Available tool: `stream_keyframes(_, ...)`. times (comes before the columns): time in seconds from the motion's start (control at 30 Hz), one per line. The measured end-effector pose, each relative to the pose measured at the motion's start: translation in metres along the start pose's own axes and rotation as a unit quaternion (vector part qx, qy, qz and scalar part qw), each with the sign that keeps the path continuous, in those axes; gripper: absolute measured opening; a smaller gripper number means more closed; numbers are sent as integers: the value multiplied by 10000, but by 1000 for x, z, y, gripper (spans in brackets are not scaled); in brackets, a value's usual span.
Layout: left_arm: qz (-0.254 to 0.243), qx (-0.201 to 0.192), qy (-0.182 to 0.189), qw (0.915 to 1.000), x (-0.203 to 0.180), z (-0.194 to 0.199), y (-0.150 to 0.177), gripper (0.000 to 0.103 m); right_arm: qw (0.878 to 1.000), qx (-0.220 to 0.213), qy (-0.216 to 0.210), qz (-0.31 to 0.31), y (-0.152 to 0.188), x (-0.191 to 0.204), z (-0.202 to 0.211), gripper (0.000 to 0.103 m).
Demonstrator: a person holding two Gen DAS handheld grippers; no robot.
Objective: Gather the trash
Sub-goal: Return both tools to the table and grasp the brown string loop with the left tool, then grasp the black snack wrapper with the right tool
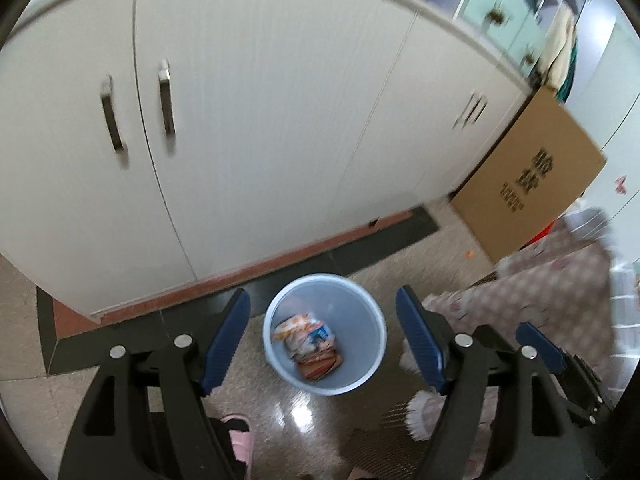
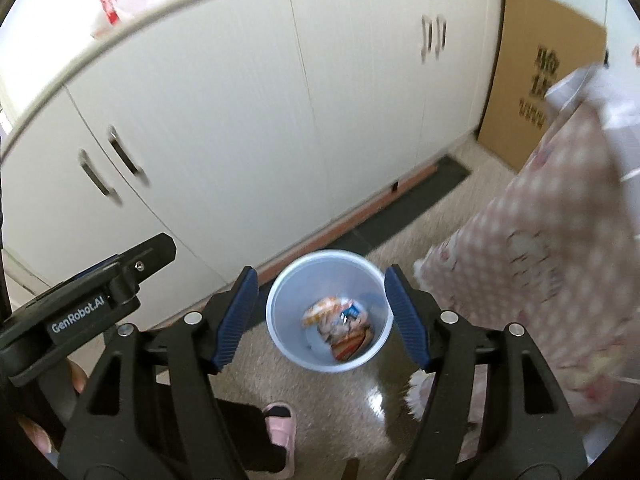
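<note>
A pale blue round bin (image 1: 280,304) stands on the floor in front of white cabinets; it also shows in the right wrist view (image 2: 280,300). Crumpled orange, white and blue wrappers (image 1: 310,344) lie at its bottom, also seen in the right wrist view (image 2: 340,330). My left gripper (image 1: 323,336) is open and empty, held above the bin, which shows between its blue fingers. My right gripper (image 2: 318,316) is open and empty too, also above the bin. Part of the right gripper (image 1: 560,364) shows at the lower right of the left wrist view.
White cabinets (image 1: 248,128) with metal handles stand behind the bin. A cardboard box (image 1: 532,176) leans at the right. A pink patterned cloth (image 2: 540,252) hangs at the right. A pink slipper (image 2: 280,428) is on the glossy floor below.
</note>
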State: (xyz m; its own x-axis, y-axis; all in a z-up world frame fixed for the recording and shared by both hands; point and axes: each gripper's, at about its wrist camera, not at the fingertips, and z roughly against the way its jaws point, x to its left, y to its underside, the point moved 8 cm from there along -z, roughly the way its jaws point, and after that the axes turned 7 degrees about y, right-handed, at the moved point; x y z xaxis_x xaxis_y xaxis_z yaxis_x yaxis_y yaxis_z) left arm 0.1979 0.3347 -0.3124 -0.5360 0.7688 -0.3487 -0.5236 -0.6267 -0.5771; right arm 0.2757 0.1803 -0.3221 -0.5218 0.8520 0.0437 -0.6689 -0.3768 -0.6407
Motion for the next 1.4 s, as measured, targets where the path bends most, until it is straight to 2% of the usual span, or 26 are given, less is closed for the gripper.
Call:
stream_keyframes(0.2,-38,-668,488,9966,-43,65,-17,75,9973,-691,231,-54,-20,-18,77,66)
stream_keyframes(0.3,-249,-883,817,9924,-79,92,-22,76,9942,-986,384,-180,-24,-39,115,67)
stream_keyframes(0.5,-1336,-820,1421,9774,-183,114,-9,76,9835,-1338,915,-807,-22,-125,181,69)
stream_keyframes(0.7,-2644,-618,1809,9453,-292,108,31,76,9634,-1457,1549,-1631,9,-231,225,71)
stream_keyframes(0.73,-2907,-643,1880,9359,-313,107,40,76,9604,-1455,1621,-1737,16,-246,230,71)
stream_keyframes(0.8,-3211,-619,1988,9239,-336,103,51,76,9539,-1438,1756,-1962,28,-275,237,71)
stream_keyframes(0.87,-3624,-492,2111,9064,-363,93,67,76,9474,-1409,1854,-2194,40,-302,242,71)
stream_keyframes(0.93,-3994,-361,2015,8936,-384,78,80,74,9440,-1384,1907,-2309,47,-319,244,71)
stream_keyframes(0.97,-4101,-341,1920,8910,-388,72,83,73,9429,-1372,1933,-2341,49,-326,245,71)
stream_keyframes(1.07,-4364,-39,1797,8816,-400,49,95,62,9401,-1332,1983,-2431,58,-346,245,71)
stream_keyframes(1.13,-4450,167,1715,8788,-403,35,100,48,9380,-1299,2004,-2513,59,-358,243,71)
stream_keyframes(1.2,-4518,340,1615,8767,-403,22,101,42,9362,-1256,1990,-2610,61,-371,241,71)
stream_keyframes(1.27,-4502,389,1612,8774,-404,16,100,35,9350,-1231,1954,-2693,61,-378,238,71)
stream_keyframes(1.3,-4481,435,1624,8780,-403,15,101,24,9335,-1202,1953,-2755,62,-385,236,71)
stream_keyframes(1.33,-4425,519,1707,8788,-403,16,101,3,9321,-1182,1971,-2798,62,-390,235,71)
stream_keyframes(1.4,-4388,520,1606,8826,-405,12,97,3,9285,-1077,1939,-2979,63,-403,231,71)
